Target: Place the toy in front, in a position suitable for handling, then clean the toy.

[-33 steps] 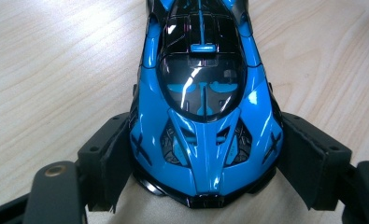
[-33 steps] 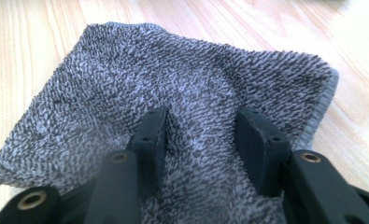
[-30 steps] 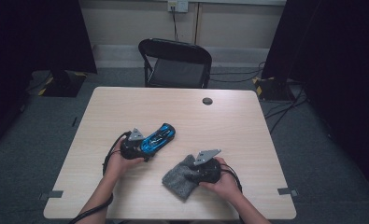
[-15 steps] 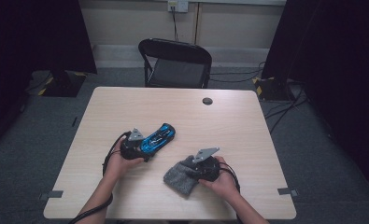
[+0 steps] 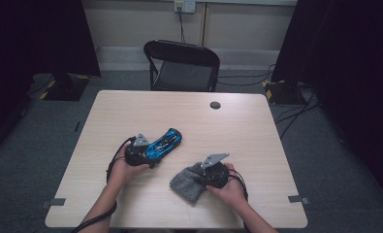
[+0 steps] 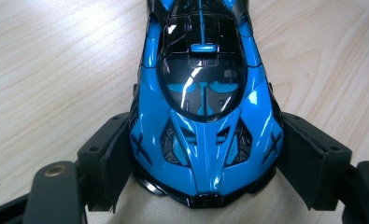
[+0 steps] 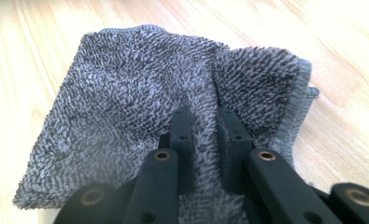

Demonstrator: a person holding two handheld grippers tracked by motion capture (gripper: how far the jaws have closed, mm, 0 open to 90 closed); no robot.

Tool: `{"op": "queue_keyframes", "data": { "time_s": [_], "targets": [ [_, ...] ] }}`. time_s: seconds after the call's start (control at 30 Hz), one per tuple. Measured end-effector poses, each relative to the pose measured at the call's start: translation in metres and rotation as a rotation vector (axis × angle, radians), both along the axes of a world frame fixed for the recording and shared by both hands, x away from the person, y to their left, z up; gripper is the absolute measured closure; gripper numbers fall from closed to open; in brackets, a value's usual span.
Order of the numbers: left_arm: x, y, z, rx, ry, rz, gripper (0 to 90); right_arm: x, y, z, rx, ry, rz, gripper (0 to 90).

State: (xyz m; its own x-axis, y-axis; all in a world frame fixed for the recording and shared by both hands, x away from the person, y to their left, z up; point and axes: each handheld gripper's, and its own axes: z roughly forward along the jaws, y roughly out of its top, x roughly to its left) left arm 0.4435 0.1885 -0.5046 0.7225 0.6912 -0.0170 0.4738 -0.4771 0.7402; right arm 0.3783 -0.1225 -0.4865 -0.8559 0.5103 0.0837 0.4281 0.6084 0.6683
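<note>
the right hand-held gripper (image 7: 205, 126) had just squeezed its jaws onto a fold of the grey towel (image 7: 140, 107), so wiping could start. beside the towel on the surface (image 5: 257, 126), the left hand-held gripper (image 6: 205, 154) held the blue toy car (image 6: 203, 93).

The far end of the blue toy car (image 6: 202, 93) is cut off by the top edge of the left gripper view. Beneath the left tool (image 6: 203, 161), the car's wheels are hidden by its body. The near edge of the grey cloth (image 7: 140, 116) is hidden behind the right tool (image 7: 204, 135). The small dark disc (image 5: 215, 105), far across the counter (image 5: 257, 131) from both tools, is too small to identify.
</note>
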Motion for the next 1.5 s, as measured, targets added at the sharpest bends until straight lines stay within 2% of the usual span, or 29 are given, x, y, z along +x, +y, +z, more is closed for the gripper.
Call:
{"op": "queue_keyframes", "data": {
  "time_s": [0.3, 0.53, 0.63, 0.77, 0.93, 1.07, 1.13, 1.33, 1.43, 1.5],
  "targets": [
    [0.0, 0.0, 0.0, 0.0, 0.0, 0.0, 23.7, 0.006, -0.008, 0.007, 0.047, 0.06, -0.044, 81.5],
    [0.0, 0.0, 0.0, 0.0, 0.0, 0.0, 23.7, 0.016, -0.016, 0.019, 0.085, 0.07, -0.069, 81.9],
    [0.0, 0.0, 0.0, 0.002, 0.001, 0.0, 23.7, 0.021, -0.017, 0.026, 0.112, 0.074, -0.082, 81.9],
    [0.0, 0.0, 0.0, 0.0, -0.002, 0.001, 23.8, 0.03, -0.017, 0.036, 0.13, 0.052, -0.09, 82.0],
    [-0.002, 0.001, 0.0, -0.002, 0.0, 0.004, 23.7, 0.039, -0.013, 0.047, 0.127, 0.034, -0.104, 82.0],
    [-0.002, 0.001, 0.0, 0.001, 0.0, 0.005, 23.7, 0.048, -0.007, 0.051, 0.123, 0.025, -0.109, 82.0],
    [-0.001, 0.001, 0.0, -0.003, 0.002, 0.005, 23.6, 0.054, -0.003, 0.053, 0.138, 0.024, -0.118, 82.0],
    [-0.002, 0.001, 0.0, -0.002, -0.001, 0.005, 23.9, 0.069, 0.02, 0.067, 0.143, -0.008, -0.12, 82.1],
    [-0.002, 0.001, 0.0, -0.002, 0.0, 0.004, 24.0, 0.076, 0.037, 0.072, 0.121, -0.025, -0.104, 82.0],
    [-0.002, 0.001, 0.0, 0.0, -0.001, 0.004, 24.0, 0.08, 0.049, 0.073, 0.085, -0.041, -0.104, 82.1]
  ]
}}
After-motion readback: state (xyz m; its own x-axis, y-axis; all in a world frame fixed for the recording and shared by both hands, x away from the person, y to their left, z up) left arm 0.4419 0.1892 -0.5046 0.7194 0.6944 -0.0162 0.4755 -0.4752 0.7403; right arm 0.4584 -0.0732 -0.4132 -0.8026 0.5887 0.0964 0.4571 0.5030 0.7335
